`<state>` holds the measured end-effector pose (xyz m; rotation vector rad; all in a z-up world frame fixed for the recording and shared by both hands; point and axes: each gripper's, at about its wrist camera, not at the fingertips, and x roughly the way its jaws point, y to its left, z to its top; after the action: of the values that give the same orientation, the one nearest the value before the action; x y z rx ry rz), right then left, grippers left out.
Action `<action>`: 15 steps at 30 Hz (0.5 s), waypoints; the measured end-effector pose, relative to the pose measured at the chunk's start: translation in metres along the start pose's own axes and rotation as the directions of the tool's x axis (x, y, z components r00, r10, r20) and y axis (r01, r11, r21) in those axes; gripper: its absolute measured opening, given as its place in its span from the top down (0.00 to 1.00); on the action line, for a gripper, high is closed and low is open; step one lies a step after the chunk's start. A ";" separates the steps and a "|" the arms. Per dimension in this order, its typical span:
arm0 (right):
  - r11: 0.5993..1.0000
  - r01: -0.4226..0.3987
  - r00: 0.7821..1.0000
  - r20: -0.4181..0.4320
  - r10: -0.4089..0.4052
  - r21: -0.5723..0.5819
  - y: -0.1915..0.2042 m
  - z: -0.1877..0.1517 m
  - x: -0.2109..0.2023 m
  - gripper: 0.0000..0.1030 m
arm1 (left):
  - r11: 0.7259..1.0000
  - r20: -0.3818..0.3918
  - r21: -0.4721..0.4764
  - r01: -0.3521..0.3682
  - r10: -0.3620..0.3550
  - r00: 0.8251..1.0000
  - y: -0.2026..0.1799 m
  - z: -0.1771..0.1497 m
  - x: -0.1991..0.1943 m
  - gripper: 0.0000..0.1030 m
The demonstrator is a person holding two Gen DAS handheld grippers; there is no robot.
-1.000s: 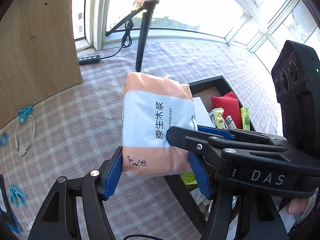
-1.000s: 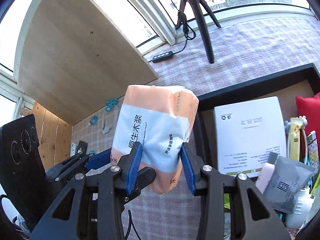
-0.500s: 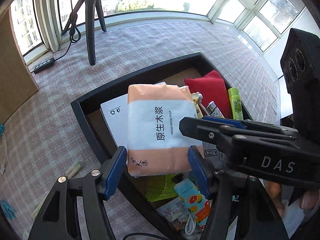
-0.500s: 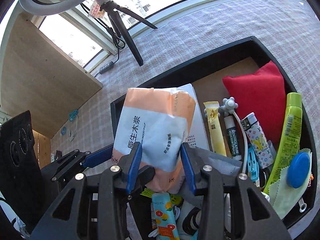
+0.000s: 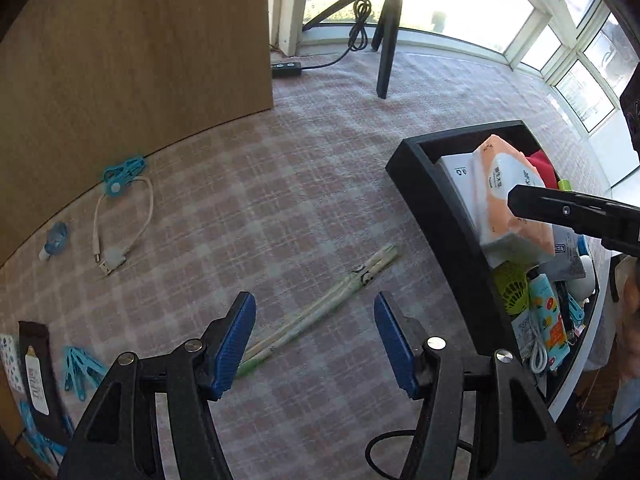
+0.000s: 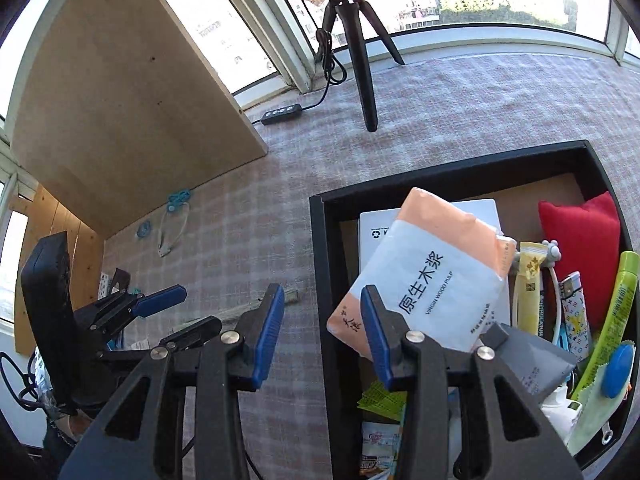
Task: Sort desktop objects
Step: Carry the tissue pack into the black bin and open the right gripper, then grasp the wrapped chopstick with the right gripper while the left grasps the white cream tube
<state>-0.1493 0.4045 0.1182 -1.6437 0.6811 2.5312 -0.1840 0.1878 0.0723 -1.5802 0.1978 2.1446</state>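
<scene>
Checked cloth (image 5: 304,184) covers the desktop; a wooden board (image 5: 132,52) stands at its far left and a tripod (image 6: 360,60) by the window.

Black tray (image 6: 322,280), ahead and right of both grippers, is crowded: a white box (image 6: 372,236), a red pouch (image 6: 580,248), a green tube (image 6: 616,308) and smaller items.

Tissue pack (image 6: 424,276) lies tilted on the white box inside the tray, free of either gripper. It looks already sorted.

Left gripper (image 5: 314,340): jaws open, nothing between them, pointing down at the cloth outside the tray.

Right gripper (image 6: 322,334): jaws open and empty, straddling the tray's left wall; its right finger passes in front of the pack's near corner, and contact there cannot be told.

Chopsticks (image 5: 320,312), in a paper sleeve, lie on the cloth just ahead of the left gripper's fingertips. Their long axis runs diagonally, from near-left to far-right, across the gap between the fingers. The left hand is plainly the nearer; a pinch across the sleeve would probably need a slight wrist turn.

Cable (image 5: 120,224) and blue clips (image 5: 122,172) lie far left of the left gripper, well apart from the tray.
</scene>
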 end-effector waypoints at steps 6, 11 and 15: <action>0.994 -0.017 0.997 -0.079 0.008 -0.112 0.053 -0.010 0.033 0.61 | 0.993 -0.007 -0.097 -0.067 0.067 0.998 0.078 -0.040 -0.017 0.43; 0.981 -0.030 0.988 -0.154 0.000 -0.192 0.084 -0.024 0.063 0.61 | 0.983 -0.033 -0.118 -0.139 0.136 0.990 0.122 -0.084 -0.031 0.43; 0.951 -0.032 0.983 -0.184 -0.026 -0.306 0.109 -0.037 0.079 0.61 | 0.982 -0.074 -0.094 -0.163 0.157 0.985 0.141 -0.115 -0.031 0.43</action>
<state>-0.1814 0.2767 0.0731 -1.9956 0.3044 2.6154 -0.1405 0.0110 0.0414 -1.7474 0.2507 2.2560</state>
